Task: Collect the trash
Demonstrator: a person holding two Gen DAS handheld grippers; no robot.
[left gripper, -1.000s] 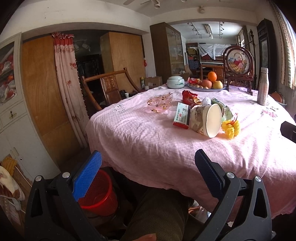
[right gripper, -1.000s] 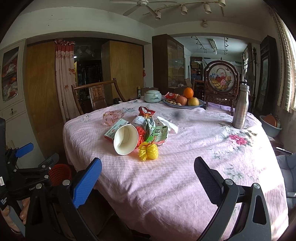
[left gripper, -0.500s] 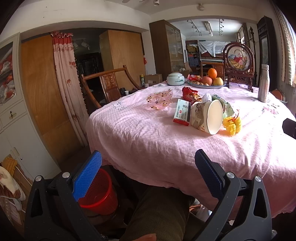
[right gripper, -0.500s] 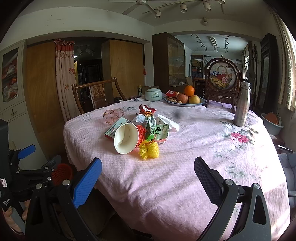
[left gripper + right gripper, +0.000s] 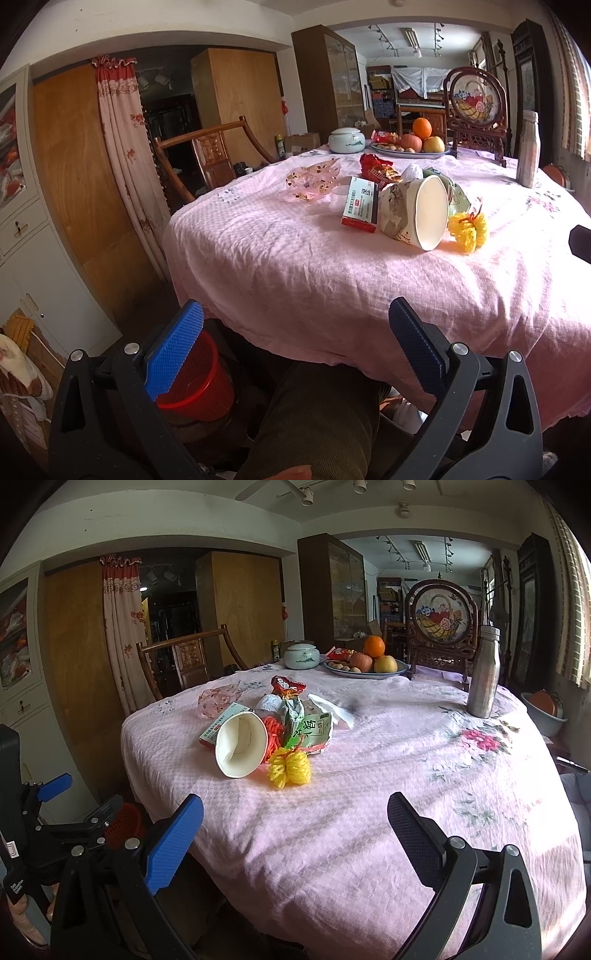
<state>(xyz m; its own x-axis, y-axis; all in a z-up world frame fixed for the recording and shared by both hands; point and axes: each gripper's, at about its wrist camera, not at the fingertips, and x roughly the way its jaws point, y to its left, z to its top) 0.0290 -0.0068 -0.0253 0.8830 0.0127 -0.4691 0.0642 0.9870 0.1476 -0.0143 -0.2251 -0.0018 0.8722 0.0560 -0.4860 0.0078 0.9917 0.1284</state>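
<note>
**Q:** Nearest the cameras, how are the two tools held?

**A:** The left gripper (image 5: 295, 339) hangs low at the worktop's edge, jaws apart and empty, above a trouser leg (image 5: 314, 417). The right gripper (image 5: 295, 830) hovers over the pink tablecloth (image 5: 351, 830), jaws likewise apart and empty. Neither touches anything; both seem poised for a first reach.

**Q:** Why does the red basket (image 5: 199, 376) sit on the floor beside the leg?

**A:** Probably as the bin: placed under the left tool, it would let that side drop items without travelling far.

**Q:** Where is the trash?

**A:** Clustered mid-worktop. Closest lies a yellow mesh bundle (image 5: 290, 768), just beside a paper cup (image 5: 240, 747) tipped on its side, mouth toward the right camera. Touching the cup are a small red-and-green carton (image 5: 360, 208), an orange net (image 5: 273, 733) and a green tea wrapper (image 5: 310, 731). Behind them: a crumpled tissue (image 5: 332, 710), a red snack packet (image 5: 288, 685) and a clear patterned wrapper (image 5: 314, 177).

**Q:** And farther off?

**A:** A steel flask (image 5: 484, 675), a lidded ceramic jar (image 5: 301, 656) and a fruit plate (image 5: 365, 672) stand well apart from the pile, upright and tidy; these are likely keepers, not trash
</note>
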